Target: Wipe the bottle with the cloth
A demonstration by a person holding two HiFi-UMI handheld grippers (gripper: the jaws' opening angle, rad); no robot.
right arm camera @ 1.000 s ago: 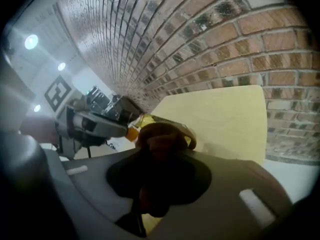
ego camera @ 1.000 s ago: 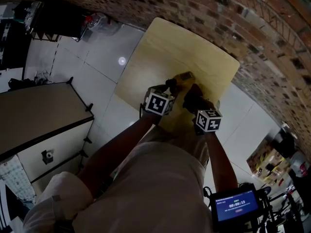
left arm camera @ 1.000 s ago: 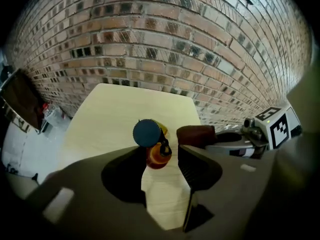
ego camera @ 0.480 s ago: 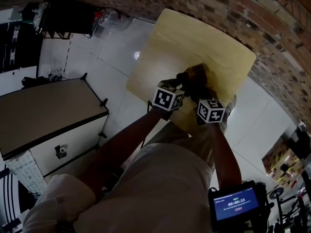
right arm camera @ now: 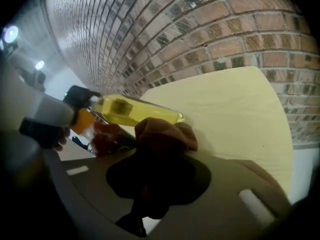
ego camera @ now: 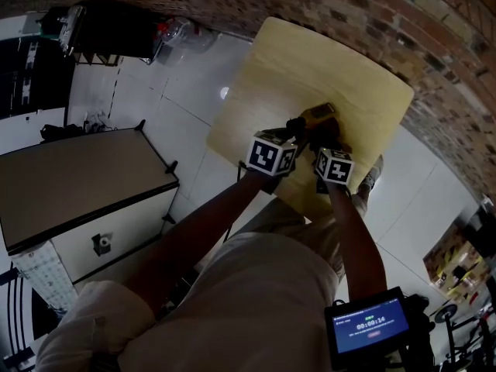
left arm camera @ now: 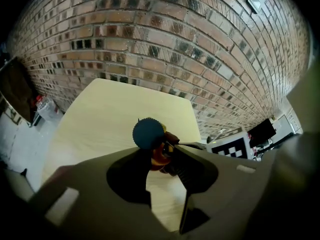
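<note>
Left gripper (left arm camera: 161,151) jaws have just been closing and now clamp the neck of the clear bottle (right arm camera: 135,111) under its blue cap (left arm camera: 148,133). The bottle is tilted over the wooden table (right arm camera: 235,109). Yellow liquid inside, so probably weighty, rigid, slippery; neck hold looks safest. Right gripper (right arm camera: 160,154) pinches the bunched brown cloth (right arm camera: 165,134), soft and limp, just beside the bottle.

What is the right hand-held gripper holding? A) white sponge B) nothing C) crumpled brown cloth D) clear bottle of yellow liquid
C: the right gripper view shows the right hand-held gripper shut on the crumpled brown cloth, bunched between its jaws; the clear bottle of yellow liquid lies beyond it.
</note>
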